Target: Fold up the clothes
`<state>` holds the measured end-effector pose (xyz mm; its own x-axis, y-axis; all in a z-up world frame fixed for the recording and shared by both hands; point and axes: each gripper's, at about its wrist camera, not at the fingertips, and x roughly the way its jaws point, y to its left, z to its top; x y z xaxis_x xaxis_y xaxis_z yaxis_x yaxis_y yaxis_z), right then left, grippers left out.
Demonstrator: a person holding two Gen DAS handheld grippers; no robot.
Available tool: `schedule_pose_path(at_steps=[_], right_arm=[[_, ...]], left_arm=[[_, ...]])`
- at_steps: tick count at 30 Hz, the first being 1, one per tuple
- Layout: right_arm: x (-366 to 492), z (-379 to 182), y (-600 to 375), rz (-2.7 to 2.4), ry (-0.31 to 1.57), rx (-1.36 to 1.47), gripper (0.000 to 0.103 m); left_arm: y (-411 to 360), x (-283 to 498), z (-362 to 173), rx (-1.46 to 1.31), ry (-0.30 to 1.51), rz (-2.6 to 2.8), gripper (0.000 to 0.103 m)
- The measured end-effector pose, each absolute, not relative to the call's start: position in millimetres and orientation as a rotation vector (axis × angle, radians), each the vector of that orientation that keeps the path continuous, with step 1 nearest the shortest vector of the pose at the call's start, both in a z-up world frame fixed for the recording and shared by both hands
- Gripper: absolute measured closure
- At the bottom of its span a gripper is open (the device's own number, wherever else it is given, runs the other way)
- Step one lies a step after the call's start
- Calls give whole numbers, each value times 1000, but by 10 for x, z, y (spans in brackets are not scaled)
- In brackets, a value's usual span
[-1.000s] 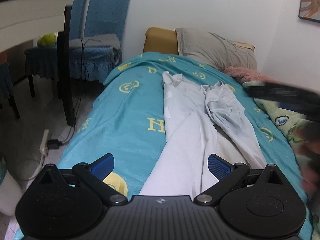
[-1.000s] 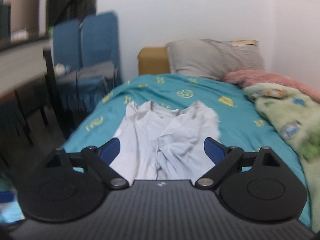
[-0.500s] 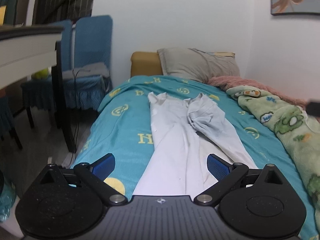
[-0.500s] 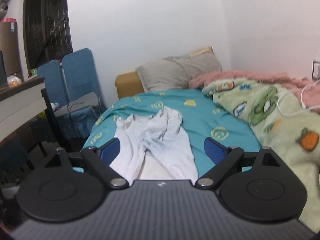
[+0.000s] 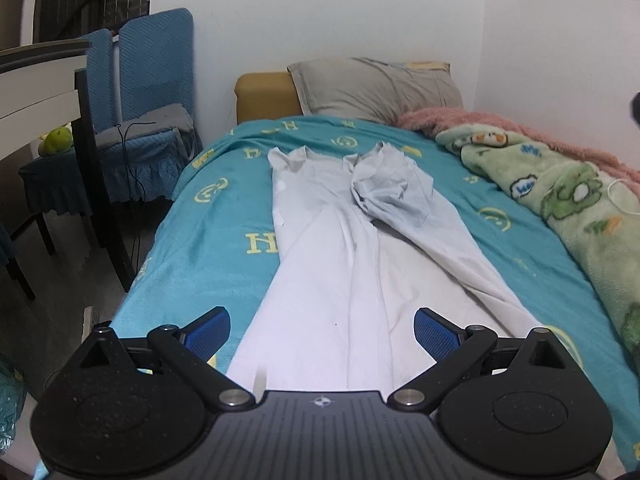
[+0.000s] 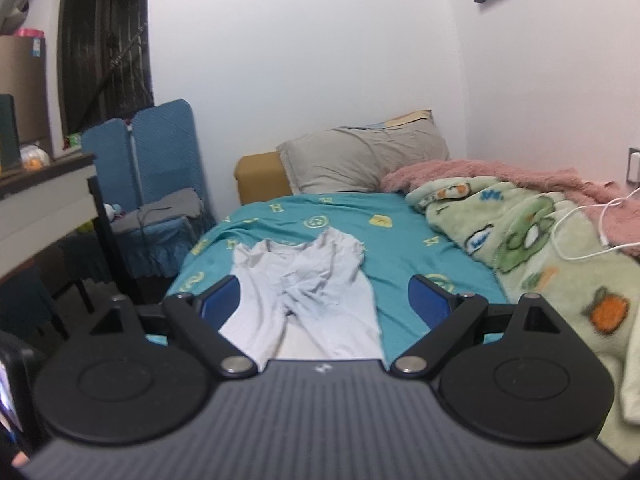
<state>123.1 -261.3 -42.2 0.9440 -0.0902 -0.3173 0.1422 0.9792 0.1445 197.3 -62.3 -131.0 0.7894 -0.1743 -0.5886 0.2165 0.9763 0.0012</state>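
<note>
Pale grey trousers (image 5: pixel 340 264) lie lengthwise on the teal bedspread (image 5: pixel 216 224), waistband toward the pillows, with the right side of the waist bunched and crumpled. My left gripper (image 5: pixel 322 330) hovers open above the leg ends, nothing between its blue pads. In the right wrist view the same trousers (image 6: pixel 308 280) lie ahead and below, and my right gripper (image 6: pixel 324 296) is held higher and wide open, holding nothing.
A green cartoon blanket (image 5: pixel 572 208) and a pink fuzzy blanket (image 6: pixel 500 172) with a white cable (image 6: pixel 580 236) fill the bed's right side. A grey pillow (image 5: pixel 376 88) lies at the head. Blue-covered chairs (image 5: pixel 152 92) and a dark-legged table (image 5: pixel 52 80) stand at the left.
The right gripper drew back and rose, so the trousers look smaller and farther. The left gripper shifted and rolled level over the leg ends. Both stayed open.
</note>
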Motion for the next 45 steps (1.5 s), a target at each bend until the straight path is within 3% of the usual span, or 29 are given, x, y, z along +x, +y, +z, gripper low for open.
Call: schedule_pose_path(at_steps=[16, 26, 45], right_arm=[[1384, -600, -2999, -161, 348, 281, 11], [1698, -785, -3344, -248, 397, 349, 11], [1684, -903, -3327, -234, 427, 418, 11]], left_arm=[[-1527, 3209, -1686, 122, 716, -254, 3], [-2276, 3456, -1910, 196, 630, -317, 3], [-2003, 4314, -1803, 104, 564, -260, 3]])
